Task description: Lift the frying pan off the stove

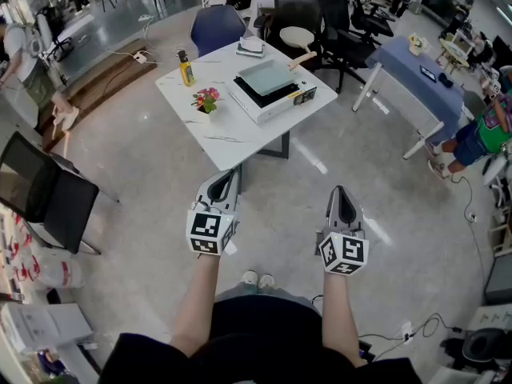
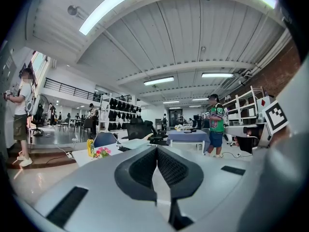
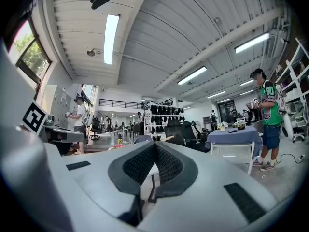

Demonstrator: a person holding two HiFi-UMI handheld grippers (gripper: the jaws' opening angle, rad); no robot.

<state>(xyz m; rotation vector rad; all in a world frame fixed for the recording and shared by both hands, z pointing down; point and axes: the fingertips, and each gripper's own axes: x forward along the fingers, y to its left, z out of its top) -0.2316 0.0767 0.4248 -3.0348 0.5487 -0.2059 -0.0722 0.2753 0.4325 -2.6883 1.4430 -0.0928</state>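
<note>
Observed from the floor: the person stands well back from the bench, forearms out at waist height, one tool in each hand and both pointed forward. The left tool (image 1: 230, 179) has its jaws closed pad to pad with nothing between them. The right tool (image 1: 343, 197) is in the same condition, closed and empty. Both are carried over bare floor (image 1: 160, 182), well apart from any object, which reads as a ready carry before the approach and not a working posture. Task judged not yet begun. Next comes the white bench (image 1: 232, 138), set corner-on to the person. Near its front edge stands a small pot of pink flowers (image 1: 206, 99), with a yellow bottle (image 1: 186, 70) beyond it to the left; both are clear of the work area. Right of these sits the stove (image 1: 264, 104), a white box-like unit with a dark top. On it rests what appears to be the frying pan (image 1: 266, 76), pale and squarish. Its light wooden handle (image 1: 303, 58) projects past the far right corner of the stove, away from the person, so a tool would probably have to reach across or come round the right side, and open first. Behind the bench stand a blue chair (image 1: 218, 24) and black office chairs (image 1: 298, 6).
</note>
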